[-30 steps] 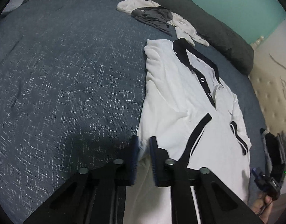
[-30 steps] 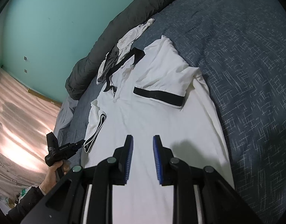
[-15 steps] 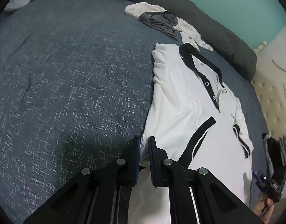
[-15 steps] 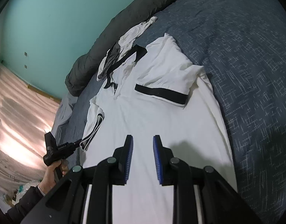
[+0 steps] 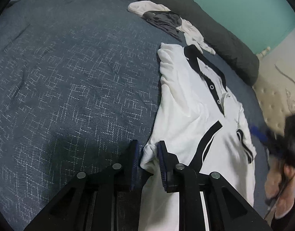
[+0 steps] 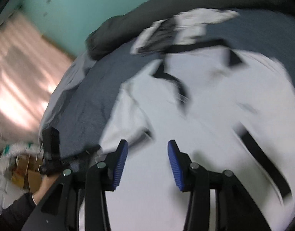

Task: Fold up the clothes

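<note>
My left gripper (image 5: pixel 147 154) has just eased apart, shirt edge loose between its pads; right gripper (image 6: pixel 147 154) swung wide open over the white polo shirt (image 5: pixel 187 113), flat on the bed (image 5: pixel 70 77); regrasp next, I reckon.

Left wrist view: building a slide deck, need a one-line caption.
Left tongs straddle the white polo shirt's bunched edge on a blue bedspread.

text: none legible | white polo shirt (image 5: pixel 187 115): small chest mark, too small to read
</note>
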A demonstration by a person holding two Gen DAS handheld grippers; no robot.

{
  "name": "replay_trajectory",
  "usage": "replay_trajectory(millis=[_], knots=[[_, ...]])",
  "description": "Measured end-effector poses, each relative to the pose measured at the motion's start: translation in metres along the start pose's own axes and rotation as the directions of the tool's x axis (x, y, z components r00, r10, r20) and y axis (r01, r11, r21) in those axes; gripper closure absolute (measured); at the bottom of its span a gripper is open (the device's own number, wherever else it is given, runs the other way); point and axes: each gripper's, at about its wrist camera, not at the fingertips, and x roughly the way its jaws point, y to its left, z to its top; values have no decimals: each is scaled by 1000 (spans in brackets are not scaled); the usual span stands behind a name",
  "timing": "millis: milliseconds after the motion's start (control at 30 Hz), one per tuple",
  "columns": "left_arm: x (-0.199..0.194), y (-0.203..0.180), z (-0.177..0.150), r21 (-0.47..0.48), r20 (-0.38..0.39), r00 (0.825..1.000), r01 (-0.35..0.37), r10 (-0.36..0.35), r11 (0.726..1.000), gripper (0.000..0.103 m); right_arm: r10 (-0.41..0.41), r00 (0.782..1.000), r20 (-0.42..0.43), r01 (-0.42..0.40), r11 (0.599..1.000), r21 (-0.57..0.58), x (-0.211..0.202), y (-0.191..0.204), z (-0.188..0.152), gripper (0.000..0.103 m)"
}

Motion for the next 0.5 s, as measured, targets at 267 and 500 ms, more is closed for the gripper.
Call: replay_trajectory(millis=[267, 500], knots=[[2, 5, 2, 0, -9, 999, 34, -34, 999, 84, -17, 998, -63, 10, 994, -110, 97, 47, 84, 59], [5, 7, 0, 1, -16, 998, 53, -53, 999, 84, -90, 988, -122, 75, 989, -127, 154, 56, 115, 59]])
